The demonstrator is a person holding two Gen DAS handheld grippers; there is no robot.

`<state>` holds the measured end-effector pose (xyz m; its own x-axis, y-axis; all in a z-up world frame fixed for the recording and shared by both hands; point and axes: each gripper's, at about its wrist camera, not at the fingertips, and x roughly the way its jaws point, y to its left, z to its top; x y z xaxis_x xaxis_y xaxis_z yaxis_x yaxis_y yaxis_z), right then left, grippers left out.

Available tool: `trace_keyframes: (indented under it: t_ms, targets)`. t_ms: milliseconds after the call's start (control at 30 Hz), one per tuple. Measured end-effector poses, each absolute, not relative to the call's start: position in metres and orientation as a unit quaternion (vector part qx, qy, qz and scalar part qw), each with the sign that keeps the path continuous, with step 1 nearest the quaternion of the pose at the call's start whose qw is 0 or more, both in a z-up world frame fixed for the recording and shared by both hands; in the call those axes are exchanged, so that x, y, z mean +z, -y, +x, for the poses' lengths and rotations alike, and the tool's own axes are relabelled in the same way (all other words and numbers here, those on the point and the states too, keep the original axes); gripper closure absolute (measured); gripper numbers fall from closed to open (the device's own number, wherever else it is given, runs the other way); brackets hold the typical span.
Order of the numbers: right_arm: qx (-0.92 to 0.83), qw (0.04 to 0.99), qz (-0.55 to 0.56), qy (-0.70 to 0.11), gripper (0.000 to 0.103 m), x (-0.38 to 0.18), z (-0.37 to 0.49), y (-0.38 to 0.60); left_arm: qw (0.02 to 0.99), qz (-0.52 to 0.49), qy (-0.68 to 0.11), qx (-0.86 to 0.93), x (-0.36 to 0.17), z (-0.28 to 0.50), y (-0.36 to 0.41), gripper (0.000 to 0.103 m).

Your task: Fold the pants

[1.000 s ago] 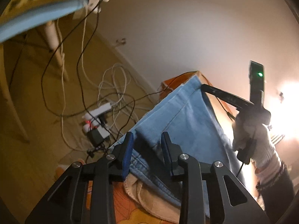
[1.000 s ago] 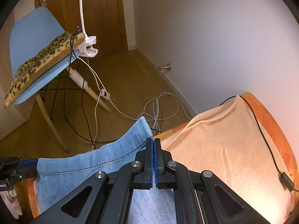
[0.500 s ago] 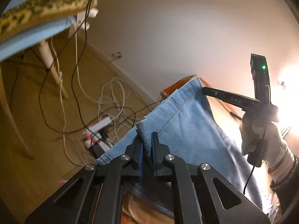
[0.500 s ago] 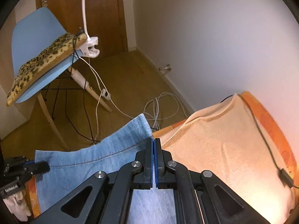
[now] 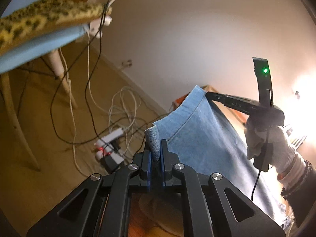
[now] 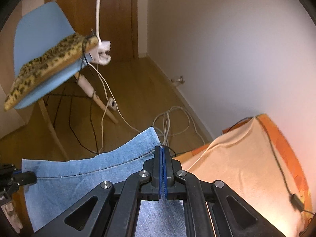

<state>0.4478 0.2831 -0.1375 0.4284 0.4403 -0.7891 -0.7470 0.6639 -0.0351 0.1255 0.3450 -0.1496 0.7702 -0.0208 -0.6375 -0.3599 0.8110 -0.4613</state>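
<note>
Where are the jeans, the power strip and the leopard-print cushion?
jeans [image 5: 207, 138], left wrist view, mid-panel of denim.
power strip [image 5: 110, 137], left wrist view, white body on the floor.
leopard-print cushion [image 6: 51, 59], right wrist view, top surface, on the chair.

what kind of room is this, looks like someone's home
Probably a bedroom in a home: a bed with an orange sheet and peach blanket, a blue chair with a leopard-print cushion, and a wooden door.

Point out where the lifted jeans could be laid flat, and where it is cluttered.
Free: the peach towel on the orange bed, from the pale blue denim jeans to the thin black cable at its far side. Crowded: the wooden floor by the wall, with white cord loops and a power strip.
</note>
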Motion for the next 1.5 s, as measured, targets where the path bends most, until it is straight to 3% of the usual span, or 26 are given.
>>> trace_keyframes:
  t_ms: [167, 233, 267, 567, 1033, 1267, 1500]
  targets:
    - [0.337, 0.819, -0.221, -0.408, 0.102, -0.159, 0.452, -0.283, 0.883, -0.289, -0.352, 0.111, -0.160, 0.129, -0.347, 0.090]
    - [0.323, 0.822, -0.214, -0.417, 0.079, -0.157, 0.457, -0.277, 0.885, -0.276, -0.352, 0.126, -0.155, 0.126, -0.348, 0.085]
    - [0.323, 0.825, -0.202, -0.417, 0.076, -0.152, 0.457, -0.271, 0.886, -0.268, -0.353, 0.134, -0.153, 0.125, -0.348, 0.085]
    - [0.327, 0.846, -0.151, -0.392, 0.072, -0.087, 0.420, -0.193, 0.904, -0.232, -0.329, 0.140, -0.097, 0.101, -0.339, 0.085]
    - [0.259, 0.898, -0.066, -0.349, 0.067, 0.018, 0.287, 0.024, 0.940, -0.173, -0.295, 0.022, 0.010, 0.105, -0.223, 0.085]
    - [0.191, 0.919, -0.041, -0.342, 0.065, 0.042, 0.204, 0.155, 0.936, -0.159, -0.303, -0.078, 0.022, 0.113, -0.137, 0.085]
    - [0.086, 0.924, -0.006, -0.373, 0.064, 0.026, 0.130, 0.280, 0.914, -0.160, -0.330, -0.176, 0.009, 0.121, -0.039, 0.085]
